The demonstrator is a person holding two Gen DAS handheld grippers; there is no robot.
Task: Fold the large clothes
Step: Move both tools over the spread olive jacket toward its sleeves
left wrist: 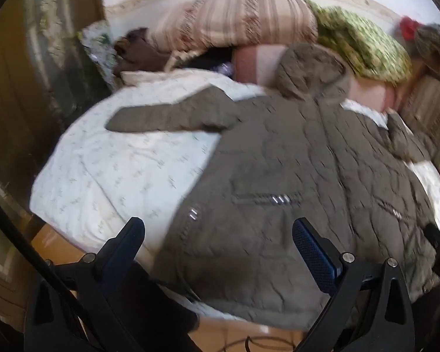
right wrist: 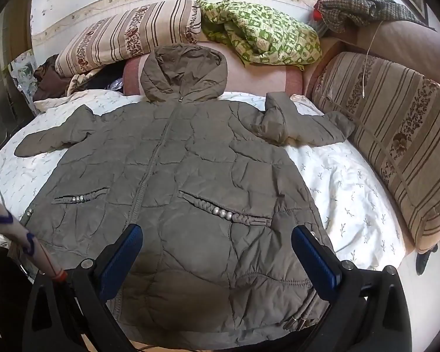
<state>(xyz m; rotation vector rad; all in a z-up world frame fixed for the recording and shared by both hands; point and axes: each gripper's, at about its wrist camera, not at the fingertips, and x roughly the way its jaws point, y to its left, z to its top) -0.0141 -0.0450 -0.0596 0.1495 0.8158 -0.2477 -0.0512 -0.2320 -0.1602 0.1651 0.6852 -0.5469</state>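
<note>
Nearest the lens, the hem of a quilted olive-brown hooded jacket (right wrist: 190,182) is seen between the blue pads of the right gripper (right wrist: 217,252), whose jaws are spread wide with nothing held. The jacket is laid flat, front up and zipped, on a white sprigged bedsheet (right wrist: 346,193); its long axis runs straight away from the gripper, hem closest, hood (right wrist: 184,73) farthest. One sleeve is stretched out to the left of the zip, the other is crumpled to the right, near a striped cushion (right wrist: 396,135). In the blurred left wrist view, the left gripper (left wrist: 218,252) is also shown spread and empty, over the jacket's left hem corner. Both grippers are judged about equally near the hem. Beyond the hood, a striped pillow (right wrist: 126,35) and green patterned blanket (right wrist: 264,35) are piled.
</note>
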